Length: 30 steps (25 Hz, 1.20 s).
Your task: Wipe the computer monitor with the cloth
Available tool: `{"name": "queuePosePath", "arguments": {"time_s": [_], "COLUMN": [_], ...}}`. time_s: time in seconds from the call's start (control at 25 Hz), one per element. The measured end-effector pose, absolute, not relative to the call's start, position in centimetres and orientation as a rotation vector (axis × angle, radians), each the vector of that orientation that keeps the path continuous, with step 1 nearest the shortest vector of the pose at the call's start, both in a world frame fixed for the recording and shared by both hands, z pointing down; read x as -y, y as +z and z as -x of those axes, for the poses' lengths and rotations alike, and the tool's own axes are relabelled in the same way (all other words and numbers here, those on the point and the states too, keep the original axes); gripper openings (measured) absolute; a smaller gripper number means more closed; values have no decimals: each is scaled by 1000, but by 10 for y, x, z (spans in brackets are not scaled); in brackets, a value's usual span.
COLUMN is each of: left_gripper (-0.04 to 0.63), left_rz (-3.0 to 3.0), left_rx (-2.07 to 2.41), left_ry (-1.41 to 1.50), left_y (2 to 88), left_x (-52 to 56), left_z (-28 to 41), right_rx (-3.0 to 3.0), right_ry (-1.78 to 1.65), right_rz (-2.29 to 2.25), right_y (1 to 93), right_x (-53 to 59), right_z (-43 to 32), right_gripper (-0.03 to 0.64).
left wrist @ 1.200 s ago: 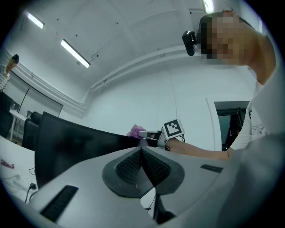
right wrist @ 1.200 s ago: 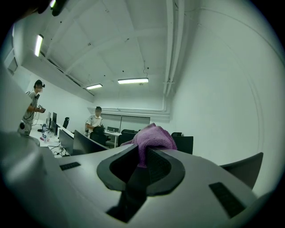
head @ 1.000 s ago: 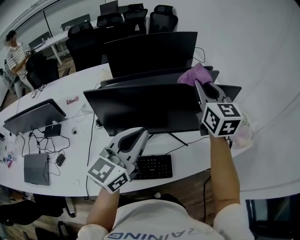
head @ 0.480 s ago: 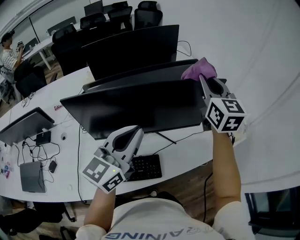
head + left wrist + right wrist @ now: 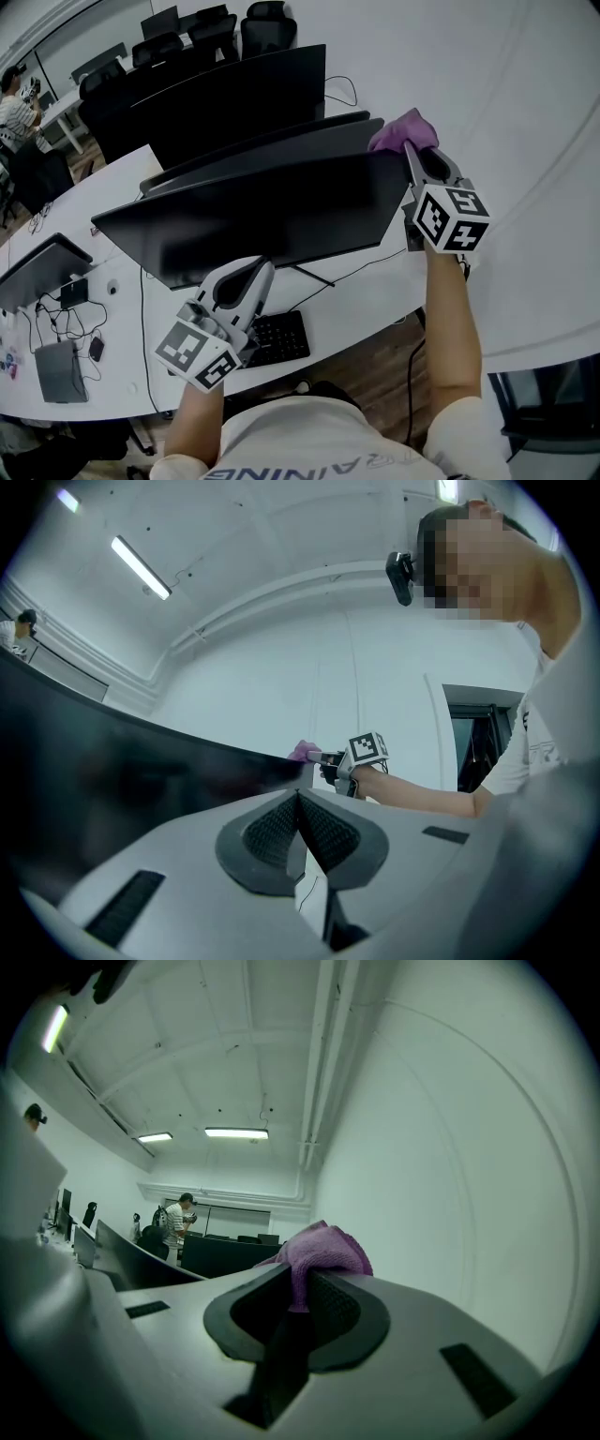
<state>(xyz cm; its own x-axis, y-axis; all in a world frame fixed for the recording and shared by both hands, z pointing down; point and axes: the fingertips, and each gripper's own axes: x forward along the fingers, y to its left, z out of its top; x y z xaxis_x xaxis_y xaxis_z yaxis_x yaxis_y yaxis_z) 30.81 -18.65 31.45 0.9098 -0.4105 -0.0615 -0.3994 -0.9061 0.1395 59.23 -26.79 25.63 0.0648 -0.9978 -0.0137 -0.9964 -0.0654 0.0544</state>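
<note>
Compared with a second ago, the near monitor [image 5: 253,216] sits further left in the head view, and the right gripper [image 5: 411,155] is now at its top right corner. The monitor stands on the white desk [image 5: 375,291]. The left gripper [image 5: 251,270] hangs low before the screen, its jaws pressed together with nothing between them. The right gripper's jaws are clamped on the purple cloth [image 5: 405,131], which bunches out past their tips at that corner. To wipe well, I think the cloth should lie flat on the screen and go across in long overlapping strokes with light pressure, the hard jaw tips kept off it.
</note>
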Motion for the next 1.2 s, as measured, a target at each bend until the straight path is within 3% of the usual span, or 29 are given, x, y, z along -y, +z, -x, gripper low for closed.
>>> {"name": "queuePosePath", "arguments": {"time_s": [0.6, 1.2], "left_gripper": [9, 9], "left_rz": [-2957, -2946], "left_rx": [579, 627], "left_ry": [-126, -117], "left_y": [318, 323], "left_x": [178, 183], "left_z": [-315, -304], "right_rx": [2048, 2110], "right_ry": [13, 148], "right_rz": [-2444, -2434], "right_y": [263, 298], "right_x": [254, 253], "right_z": [-648, -658], "right_gripper": [61, 61]}}
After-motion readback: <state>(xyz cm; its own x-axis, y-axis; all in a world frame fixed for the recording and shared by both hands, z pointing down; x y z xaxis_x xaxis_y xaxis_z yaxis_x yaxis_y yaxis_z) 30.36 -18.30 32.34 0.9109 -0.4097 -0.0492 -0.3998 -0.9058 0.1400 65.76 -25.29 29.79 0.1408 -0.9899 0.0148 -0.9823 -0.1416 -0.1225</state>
